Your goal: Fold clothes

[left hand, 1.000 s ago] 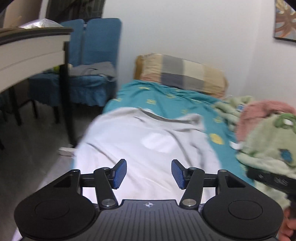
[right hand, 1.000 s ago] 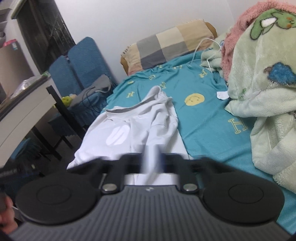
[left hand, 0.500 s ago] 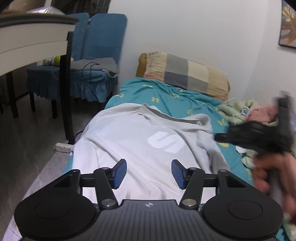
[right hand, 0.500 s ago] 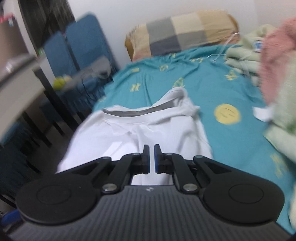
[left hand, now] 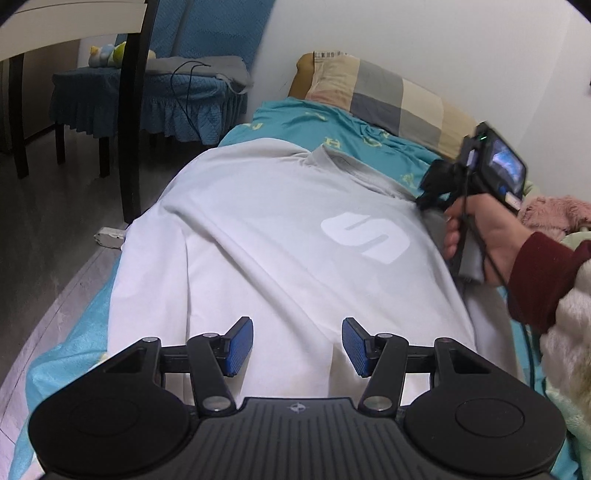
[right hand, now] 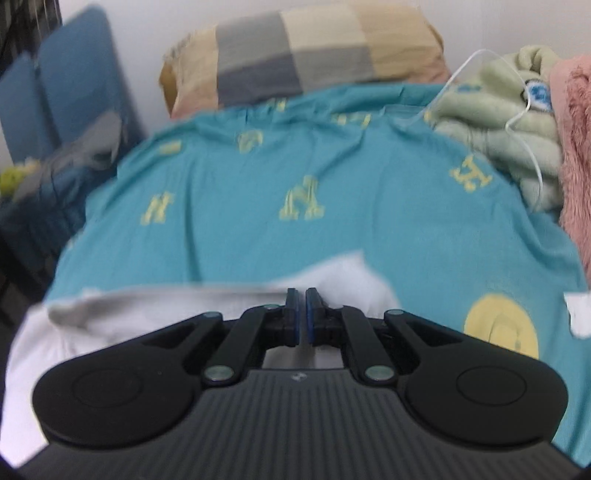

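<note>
- White T-shirt [left hand: 280,251]: spread over the teal bedsheet [left hand: 332,144], collar toward the pillow, pale grey logo [left hand: 364,234] facing up. Long creases run down its length. Its left edge hangs over the side of the bed.
- My left gripper [left hand: 297,345]: released, blue pads [left hand: 240,341] set wide apart, poised over the shirt's lower part with nothing between them.
- My right gripper [right hand: 300,314]: clenched, the pads nearly touching with only a thin slit between. It sits at the shirt's right shoulder by the collar. The view is blurred, and I cannot tell whether any cloth is caught in the slit.
- My right hand [left hand: 476,229]: wrapped round the handle of the right gripper, a dark red sleeve [left hand: 543,280] at the wrist, seen from the left wrist view at the shirt's right edge.
- Bedsheet, further notes: yellow letters and a yellow smiley [right hand: 500,325] printed on it.
- Checked pillow [left hand: 384,96]: beige and grey, at the head of the bed against the white wall.
- Fleece blankets [right hand: 506,125]: green and pink, heaped on the right side of the bed, a thin white cable [right hand: 532,155] lying over them.
- Blue-covered chair [left hand: 147,92]: left of the bed, a grey cloth and a dark cord on its seat.
- Table [left hand: 70,26]: light top, dark legs, at far left.
</note>
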